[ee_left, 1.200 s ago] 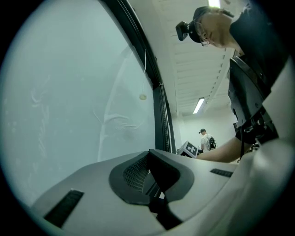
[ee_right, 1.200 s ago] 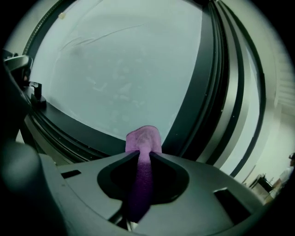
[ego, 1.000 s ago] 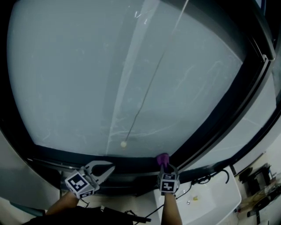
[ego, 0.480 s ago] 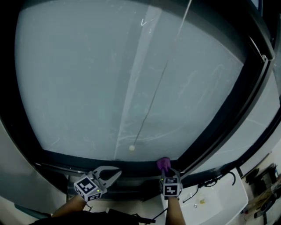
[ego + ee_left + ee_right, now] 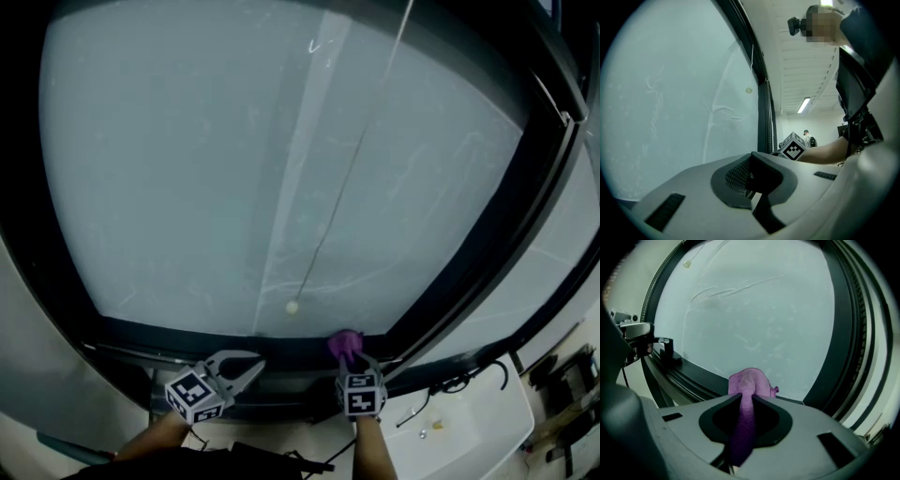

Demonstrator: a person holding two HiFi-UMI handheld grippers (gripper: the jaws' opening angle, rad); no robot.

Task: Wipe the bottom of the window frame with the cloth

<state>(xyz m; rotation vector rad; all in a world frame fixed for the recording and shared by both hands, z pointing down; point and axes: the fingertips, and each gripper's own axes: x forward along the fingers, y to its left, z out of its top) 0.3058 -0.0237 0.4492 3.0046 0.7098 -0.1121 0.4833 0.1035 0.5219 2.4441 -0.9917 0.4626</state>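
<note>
The window's dark bottom frame (image 5: 187, 336) runs under a large frosted pane. My right gripper (image 5: 352, 361) is shut on a purple cloth (image 5: 345, 343), whose bunched end presses on the bottom frame just left of the lower right corner. In the right gripper view the cloth (image 5: 749, 383) sticks out past the right gripper (image 5: 745, 404) against the bottom frame (image 5: 693, 376). My left gripper (image 5: 255, 366) hovers just below the frame, left of the cloth, its fingertips together and holding nothing. The left gripper (image 5: 751, 177) points along the glass.
A thin blind cord ends in a small bead (image 5: 292, 307) just above the frame, left of the cloth. A dark upright mullion (image 5: 487, 244) rises at the right. A white ledge with black cables (image 5: 459, 422) lies lower right. A black block (image 5: 670, 355) sits on the frame.
The right gripper has slid the cloth leftward along the bottom frame, away from the corner and closer to the cord's bead. The left gripper has drifted with it.
</note>
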